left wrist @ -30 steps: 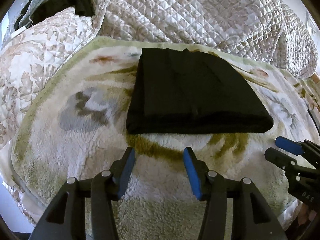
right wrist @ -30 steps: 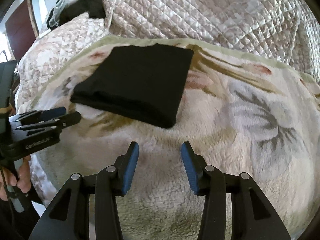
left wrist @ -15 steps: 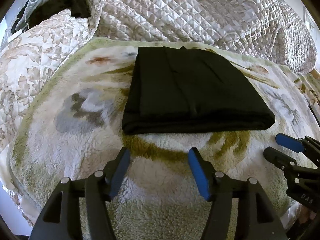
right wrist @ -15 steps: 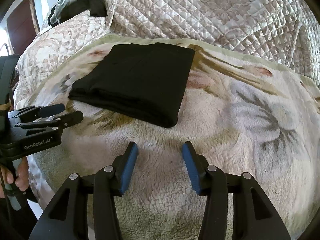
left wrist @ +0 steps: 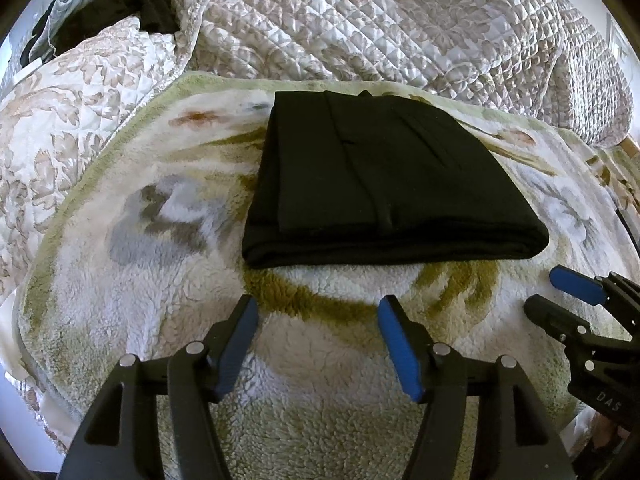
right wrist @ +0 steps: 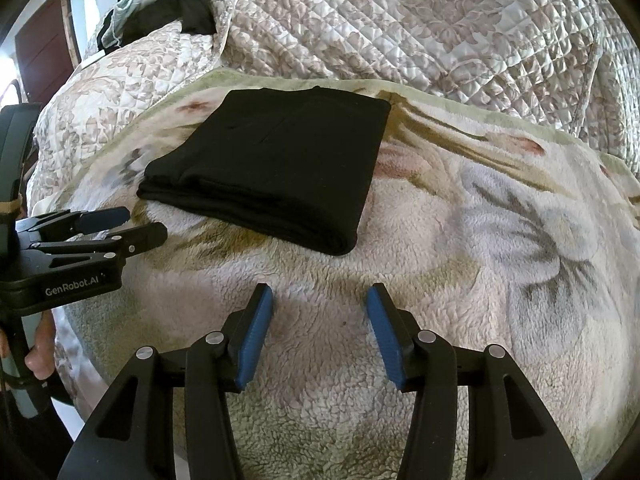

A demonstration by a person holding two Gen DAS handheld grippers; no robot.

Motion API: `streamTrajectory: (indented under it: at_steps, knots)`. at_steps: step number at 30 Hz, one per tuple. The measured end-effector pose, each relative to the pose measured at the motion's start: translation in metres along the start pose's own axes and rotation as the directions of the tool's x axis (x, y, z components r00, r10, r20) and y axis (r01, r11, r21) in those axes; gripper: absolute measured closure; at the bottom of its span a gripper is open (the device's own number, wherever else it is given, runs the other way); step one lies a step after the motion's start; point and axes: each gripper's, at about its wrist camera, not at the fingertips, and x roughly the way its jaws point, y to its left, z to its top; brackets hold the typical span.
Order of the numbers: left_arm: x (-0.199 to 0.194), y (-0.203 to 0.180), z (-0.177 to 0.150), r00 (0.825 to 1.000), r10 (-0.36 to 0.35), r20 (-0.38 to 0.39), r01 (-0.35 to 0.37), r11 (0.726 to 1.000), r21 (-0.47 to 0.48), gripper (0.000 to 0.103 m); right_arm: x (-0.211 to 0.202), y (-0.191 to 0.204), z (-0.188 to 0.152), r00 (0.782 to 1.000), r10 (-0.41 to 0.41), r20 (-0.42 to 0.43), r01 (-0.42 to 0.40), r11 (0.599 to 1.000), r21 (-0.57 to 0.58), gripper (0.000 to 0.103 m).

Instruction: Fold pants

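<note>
A quilted bedspread [left wrist: 400, 28] covers the bed, and over it lies a fleecy floral blanket [left wrist: 168, 280] that serves as the work surface. On that blanket rest the black pants [left wrist: 384, 184], already folded into a compact, thick rectangle with its layered edge facing the tools; the folding looks essentially finished, so this seems the closing step, with hands drawn clear. If anything remains, it would be one more fold, which calls for both tools reaching forward to pinch the near edge's two corners, or simply a light tidy of the layers. The left gripper [left wrist: 316, 320] hovers just short of the near edge, its blue pads spread wide and holding nothing. The right gripper [right wrist: 320, 312] sits near the bundle's right corner, likewise parted and empty, touching only air above the fleece.
</note>
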Motion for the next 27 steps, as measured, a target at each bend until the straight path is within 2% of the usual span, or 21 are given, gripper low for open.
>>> streamTrajectory:
  at_steps: [27]
  knots:
    - [0.0015, -0.0009, 0.0005, 1.0, -0.001, -0.003, 0.001, 1.0, 0.002, 0.034, 0.0003, 0.0003, -0.0015, 1.0, -0.003, 0.005, 0.003, 1.0, -0.007, 0.051]
